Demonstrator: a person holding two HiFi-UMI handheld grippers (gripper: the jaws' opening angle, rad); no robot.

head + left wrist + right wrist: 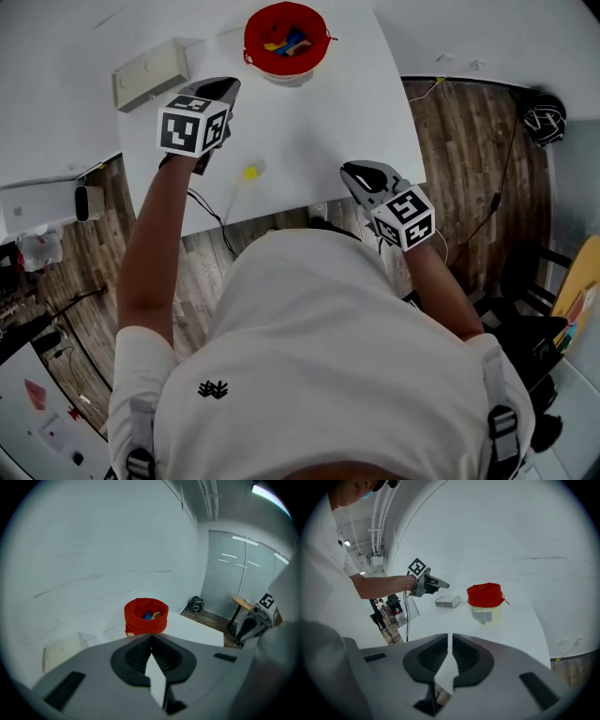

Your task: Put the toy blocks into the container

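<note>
Block (250, 172) is seen lying on the table (319, 122), near the left gripper (228, 87) (clenched, empty). The right gripper (350, 172) is held closed on nothing, farther off. More blocks are seen in the container (253, 42).

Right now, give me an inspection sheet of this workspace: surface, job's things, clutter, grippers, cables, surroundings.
Surface: plain white table.
Job's things: red cloth-lined container at the far edge, with yellow and blue toy blocks inside; one small yellow block lies loose on the table.
Clutter: beige rectangular box near the far left corner.
Grippers: left gripper jaws together, empty; right gripper jaws together, empty.
Cables: black cable hangs below the near edge; a thin dark cable crosses the floor at right.
Surroundings: wooden floor; black helmet-like object.
</note>
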